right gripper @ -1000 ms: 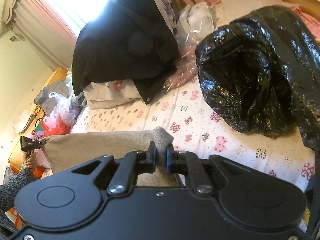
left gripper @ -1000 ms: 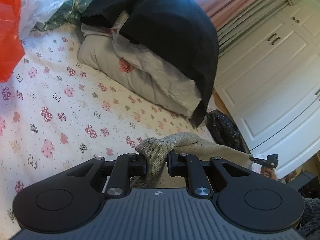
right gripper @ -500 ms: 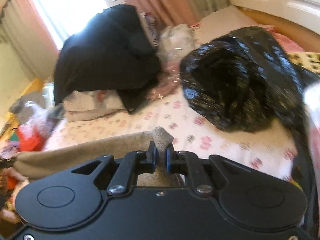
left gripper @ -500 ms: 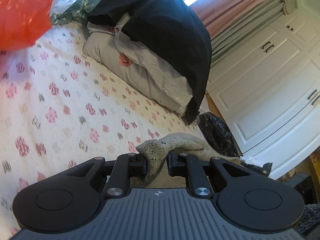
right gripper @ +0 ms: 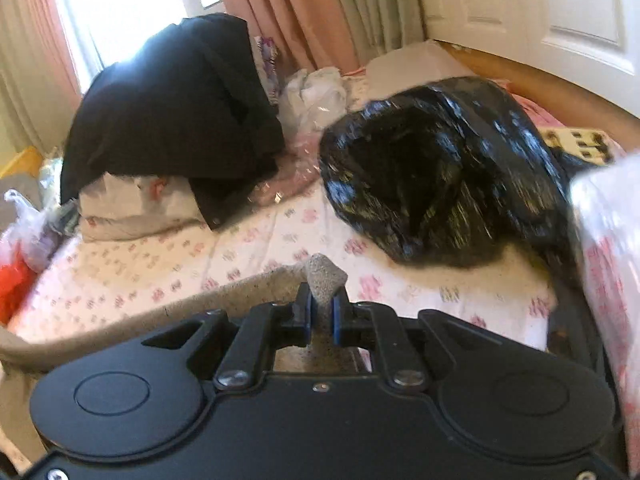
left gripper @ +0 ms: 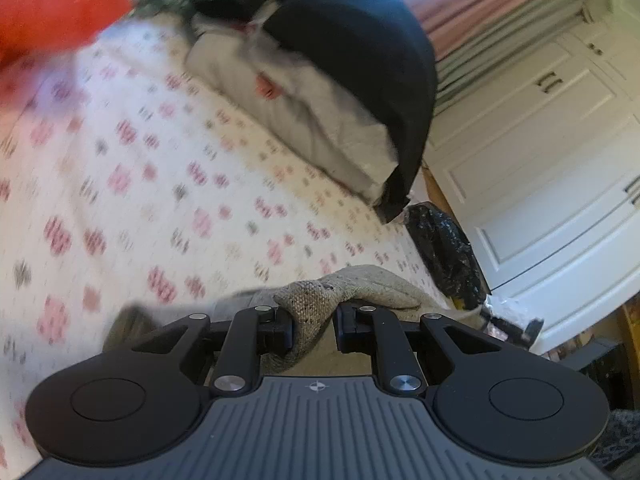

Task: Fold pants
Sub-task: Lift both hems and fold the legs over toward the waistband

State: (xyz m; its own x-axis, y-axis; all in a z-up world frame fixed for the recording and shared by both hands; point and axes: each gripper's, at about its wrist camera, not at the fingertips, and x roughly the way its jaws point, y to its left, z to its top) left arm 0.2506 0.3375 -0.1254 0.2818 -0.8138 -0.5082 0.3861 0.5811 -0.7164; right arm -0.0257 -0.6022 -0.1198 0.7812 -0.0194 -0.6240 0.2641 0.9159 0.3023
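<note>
The pants [left gripper: 360, 286] are beige knit fabric, held stretched between both grippers above a white bed sheet [left gripper: 160, 184] with pink flower print. My left gripper [left gripper: 314, 326] is shut on a bunched corner of the pants. My right gripper [right gripper: 321, 312] is shut on another corner of the pants [right gripper: 325, 278], and the fabric edge runs from it to the left [right gripper: 120, 312]. Most of the pants hang below the grippers, hidden.
A black garment [right gripper: 168, 96] lies over folded pale bedding [left gripper: 312, 120] at the head of the bed. A black plastic bag [right gripper: 432, 176] sits on the right of the bed. An orange bag [left gripper: 52, 4] is at the left. White cupboard doors [left gripper: 540, 140] stand beyond.
Both grippers have moved forward over the bed with the pants still held. The views have swung, and the right view now faces the black bag more squarely.
</note>
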